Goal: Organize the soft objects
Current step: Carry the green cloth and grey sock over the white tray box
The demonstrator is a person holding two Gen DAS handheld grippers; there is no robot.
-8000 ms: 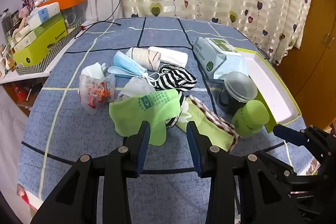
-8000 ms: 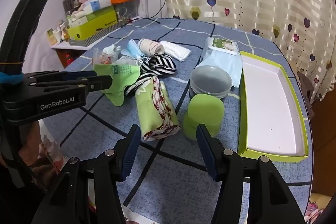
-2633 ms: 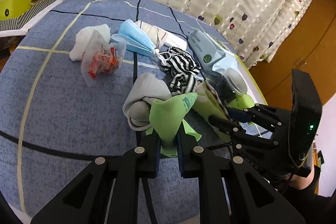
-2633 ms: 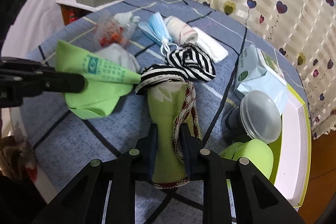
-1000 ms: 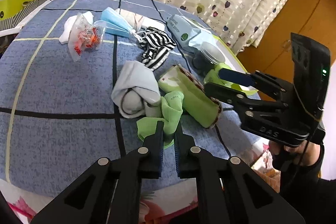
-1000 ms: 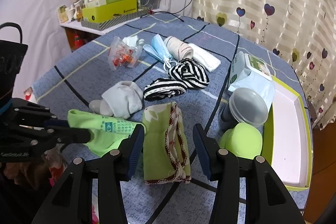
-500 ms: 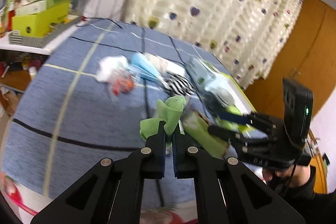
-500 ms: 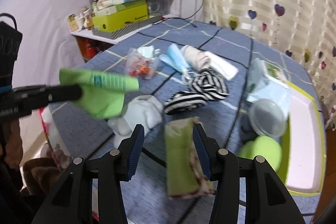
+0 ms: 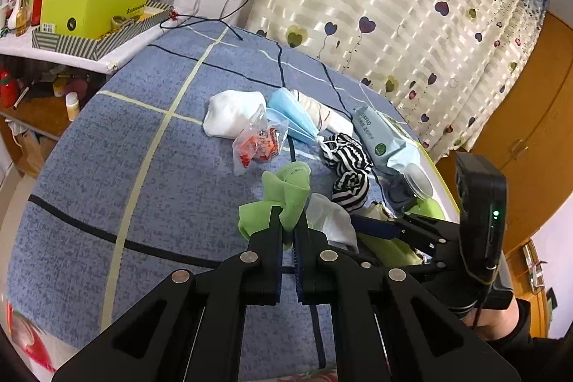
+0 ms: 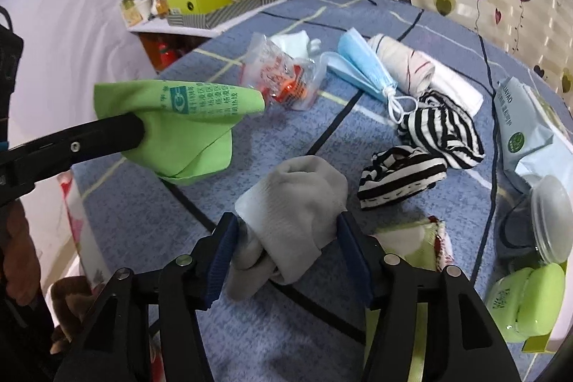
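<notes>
Left wrist view: the left claw (image 9: 288, 225) is pinched tight on a thin green cloth (image 9: 286, 192), bunched and lifted above the blue checked table (image 9: 143, 167).

Right wrist view: the right claw (image 10: 286, 231) has just been opening and stands wide, straddling a soft grey rolled sock (image 10: 293, 199) that lies on the table; whether its pads press the sock is unclear. The green cloth, printed with text, hangs at left, well apart.
</notes>
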